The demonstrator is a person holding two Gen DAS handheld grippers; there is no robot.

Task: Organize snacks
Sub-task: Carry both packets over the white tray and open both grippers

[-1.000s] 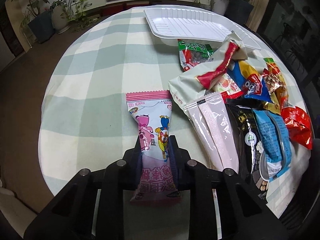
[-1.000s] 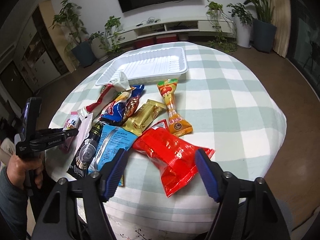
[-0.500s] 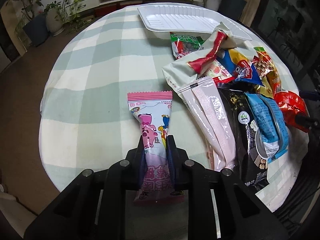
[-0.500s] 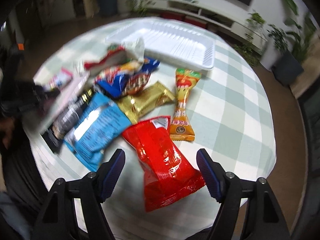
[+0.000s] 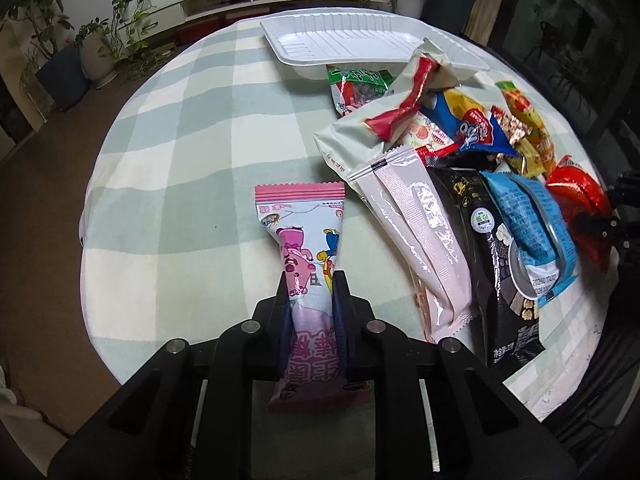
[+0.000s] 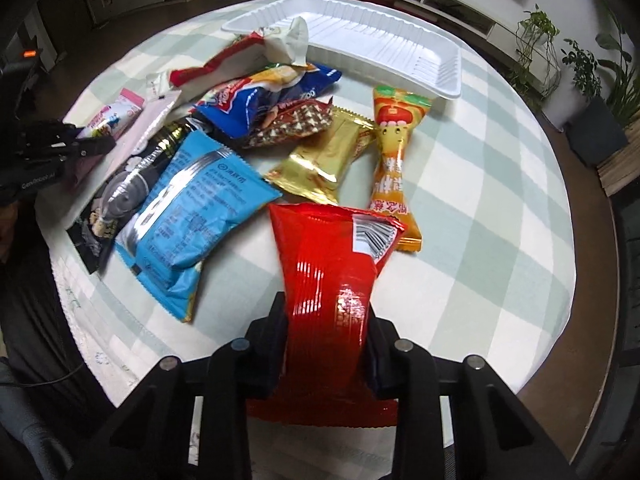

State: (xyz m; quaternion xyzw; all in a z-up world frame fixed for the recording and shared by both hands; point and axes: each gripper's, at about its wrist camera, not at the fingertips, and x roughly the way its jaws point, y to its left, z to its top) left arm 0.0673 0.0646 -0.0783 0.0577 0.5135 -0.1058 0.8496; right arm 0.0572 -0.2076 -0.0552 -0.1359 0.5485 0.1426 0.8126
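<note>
Since a second ago, the jaws of our right gripper have been closing and now pinch the near end of the shiny red foil snack packet, which a second ago lay between them ungripped, well in front of the ribbed white plastic tray. Our left gripper keeps its jaws clamped on the pink cartoon-printed candy packet, also in front of the tray on the round checked bench. With one packet secured in each gripper, we judge both ready to carry to the tray, which holds nothing yet.
</note>
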